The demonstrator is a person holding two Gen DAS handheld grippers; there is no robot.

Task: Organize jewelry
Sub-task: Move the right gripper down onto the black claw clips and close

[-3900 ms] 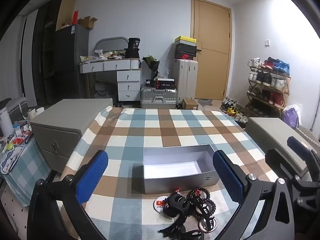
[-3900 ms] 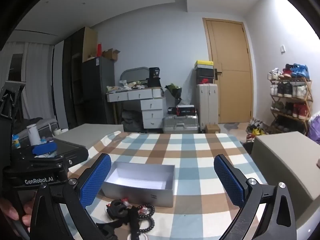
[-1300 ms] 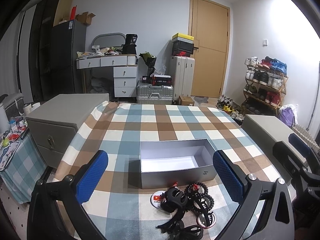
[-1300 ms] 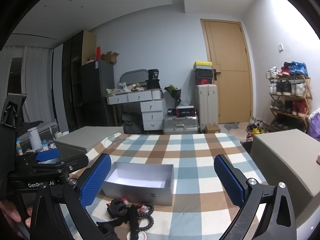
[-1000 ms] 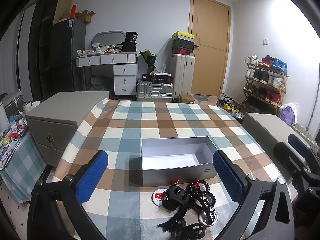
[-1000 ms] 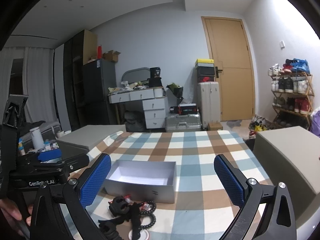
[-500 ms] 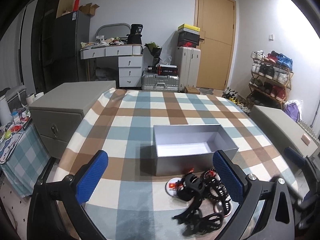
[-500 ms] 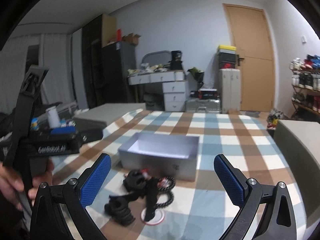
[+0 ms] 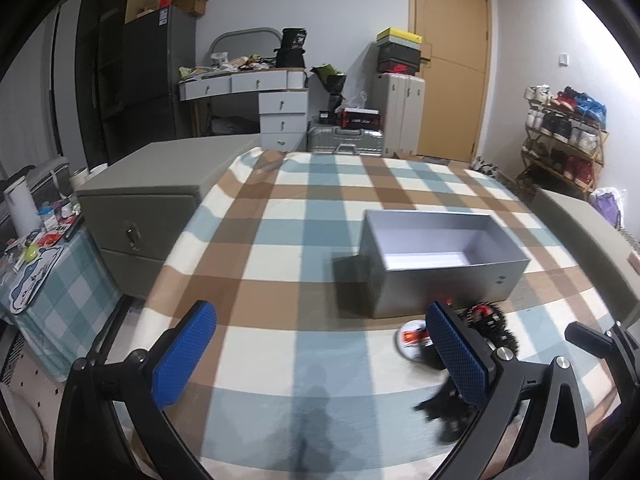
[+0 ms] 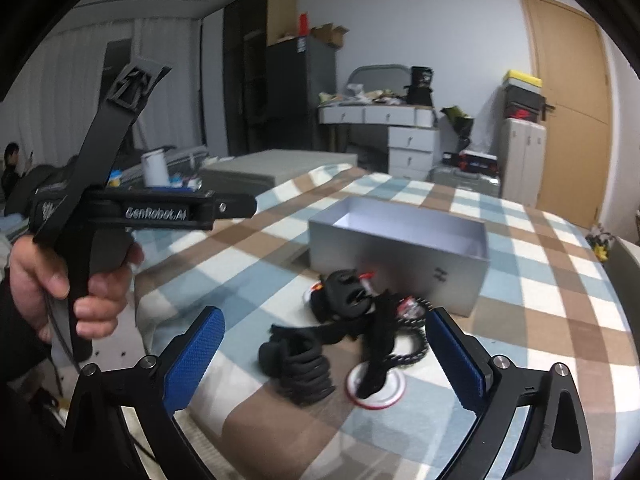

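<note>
One big table [image 9: 280,208] fills the middle of the room, covered with a checked cloth in brown, blue and white. Next in size is the grey box [image 9: 444,256] with no lid — it sits on the cloth toward the far side, and its white inside has nothing in it.

Just in front of the box lies the jewelry [image 10: 352,320], a dark tangle of black bands and beaded loops with tiny red bits. It lies on the cloth, outside the box. Part of the pile rests on a small round white disc [image 10: 376,388] with a red edge. A thick coil of black rings [image 10: 296,364] sits at the near-left end of the pile.

Both claws are wide open and hold nothing. The right gripper [image 10: 324,360] hangs low over the pile, with the tangle showing between its two blue pads [image 10: 194,360]. The left gripper [image 9: 320,356] is off to the left of the pile, over bare cloth; its right pad hides some of the jewelry in its own view. A hand [image 10: 68,276] grips the black handle of the left gripper.
</note>
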